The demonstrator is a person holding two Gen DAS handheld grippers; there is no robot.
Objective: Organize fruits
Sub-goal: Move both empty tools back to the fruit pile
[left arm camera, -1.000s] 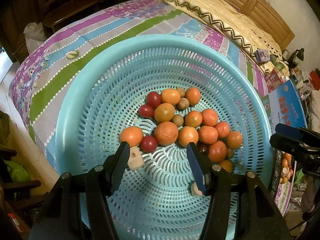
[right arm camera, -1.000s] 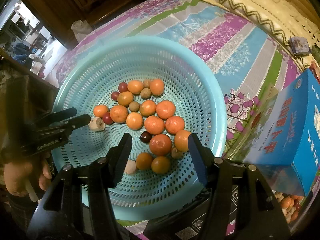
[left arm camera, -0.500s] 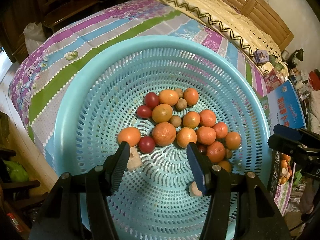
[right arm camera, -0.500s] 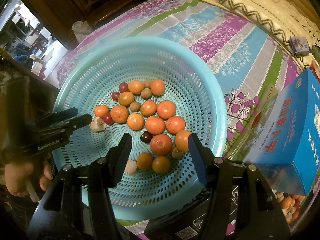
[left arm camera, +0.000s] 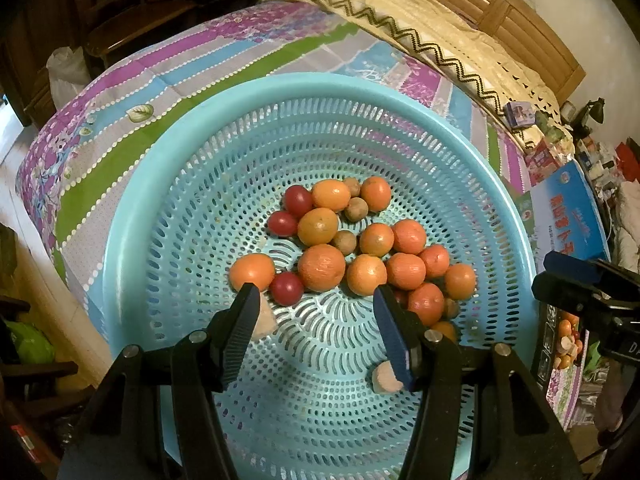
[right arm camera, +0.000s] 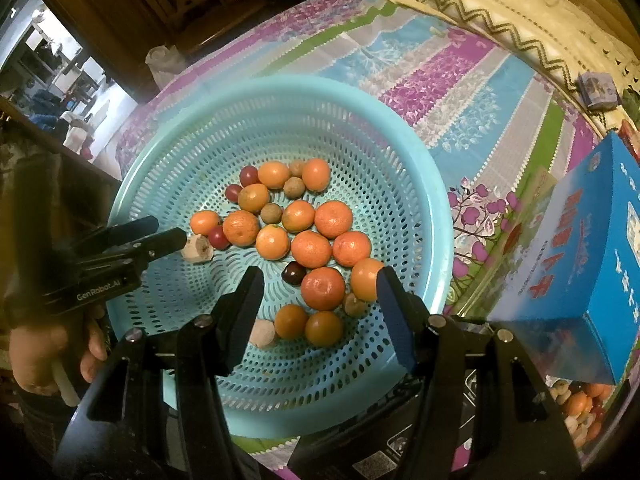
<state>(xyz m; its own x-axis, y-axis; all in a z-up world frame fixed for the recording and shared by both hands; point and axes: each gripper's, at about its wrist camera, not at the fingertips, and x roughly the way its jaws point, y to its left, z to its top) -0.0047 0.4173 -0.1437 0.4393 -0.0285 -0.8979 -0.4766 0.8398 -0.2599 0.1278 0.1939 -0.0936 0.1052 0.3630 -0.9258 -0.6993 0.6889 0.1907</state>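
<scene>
A large turquoise perforated basket [left arm camera: 132, 216] [right arm camera: 432, 208] sits on a striped bedspread. In it lies a cluster of oranges [left arm camera: 321, 267] [right arm camera: 322, 288], small red fruits [left arm camera: 285, 288] [right arm camera: 217, 237], brown round fruits [left arm camera: 344, 242] and pale beige pieces [left arm camera: 384, 378] [right arm camera: 197, 249]. My left gripper [left arm camera: 316, 300] is open and empty, above the basket's near side, its fingertips just short of the fruit; it also shows in the right wrist view [right arm camera: 168, 236]. My right gripper [right arm camera: 318, 280] is open and empty over the near fruits; its tips show in the left wrist view [left arm camera: 560, 272].
A blue printed box [right arm camera: 580, 272] [left arm camera: 568, 216] stands right of the basket. A second container of mixed fruit [right arm camera: 576, 404] [left arm camera: 568, 340] lies below it. A cream quilt [left arm camera: 420, 16] and wooden headboard [left arm camera: 520, 28] are behind. The bed edge drops off at left.
Both grippers have held nearly still and stayed open. The left wrist view has drifted slightly, the fruit sitting a little higher in frame than before.
</scene>
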